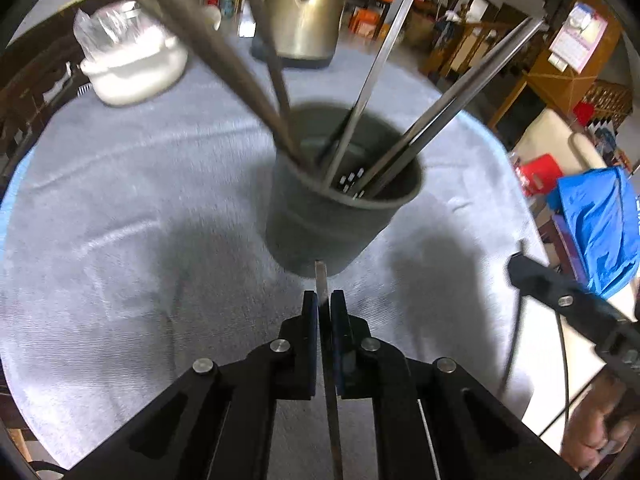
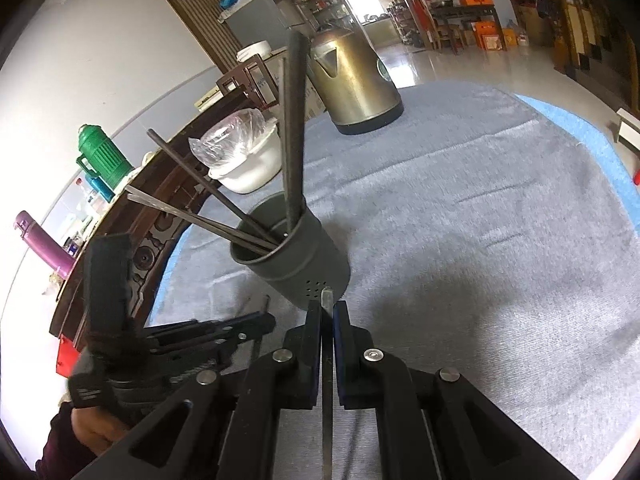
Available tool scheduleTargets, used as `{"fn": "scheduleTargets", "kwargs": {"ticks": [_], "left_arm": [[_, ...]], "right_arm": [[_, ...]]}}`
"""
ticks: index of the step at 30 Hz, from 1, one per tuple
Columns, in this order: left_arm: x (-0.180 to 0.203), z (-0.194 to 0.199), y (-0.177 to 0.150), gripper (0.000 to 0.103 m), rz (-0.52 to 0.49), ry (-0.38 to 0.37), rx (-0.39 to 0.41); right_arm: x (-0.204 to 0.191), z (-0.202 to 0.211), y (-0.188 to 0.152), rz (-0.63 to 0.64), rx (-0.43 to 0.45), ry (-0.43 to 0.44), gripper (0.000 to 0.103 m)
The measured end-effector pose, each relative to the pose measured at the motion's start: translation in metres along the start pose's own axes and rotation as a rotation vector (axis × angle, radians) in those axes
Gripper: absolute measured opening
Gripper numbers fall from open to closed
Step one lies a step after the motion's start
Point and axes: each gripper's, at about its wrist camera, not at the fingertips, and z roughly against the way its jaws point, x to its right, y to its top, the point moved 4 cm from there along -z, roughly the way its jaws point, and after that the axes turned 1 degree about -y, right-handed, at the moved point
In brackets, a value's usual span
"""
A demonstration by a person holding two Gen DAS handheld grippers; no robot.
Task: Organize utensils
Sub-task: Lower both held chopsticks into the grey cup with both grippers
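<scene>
Chopsticks are the matter here: each tool is clenched on 1 thin metal stick. In the left wrist view the left tool (image 1: 324, 300) grips a chopstick (image 1: 321, 276) whose blunt tip pokes just past the pads and points straight ahead at the holder (image 1: 340, 208). In the right wrist view the right tool (image 2: 327, 312) grips its own stick (image 2: 327, 298) the same way, tip aimed at the lower wall of that holder.

The holder, a dark cup with small holes near its base, stands upright on the grey cloth of the tabletop (image 1: 120, 200), directly in front of both tools and near them. Several sticks (image 1: 420, 136) already lean in it, fanned outward against the rim.

Each held stick runs along its tool's line, sloping down and forward, so each tip now points at the cup's side and not its mouth. Judging from this, either tool must rise above the rim and tip steeper before letting go. The left looks slightly nearer, though the difference is small. Beyond stand a kettle (image 1: 308, 12) and a white pot (image 1: 136, 72).
</scene>
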Motion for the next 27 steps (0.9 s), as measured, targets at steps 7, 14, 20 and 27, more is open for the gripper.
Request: {"fn": "scheduleTargets", "kwargs": {"ticks": [7, 14, 20, 27], "left_arm": [[0.017, 0.055, 0.008, 0.006, -0.013, -0.026, 0.131], [0.011, 0.054, 0.0, 0.006, -0.03, -0.025, 0.071], [0.007, 0.008, -0.016, 0.011, -0.009, -0.007, -0.056], [0.008, -0.024, -0.015, 0.017, 0.014, 0.018, -0.099]], "right_arm": [[-0.012, 0.011, 0.003, 0.024, 0.039, 0.004, 0.006], [-0.009, 0.016, 0.001, 0.026, 0.047, -0.02, 0.006], [0.006, 0.014, 0.0, -0.021, 0.036, -0.02, 0.006], [0.014, 0.014, 0.0, -0.037, 0.039, -0.008, 0.006]]}}
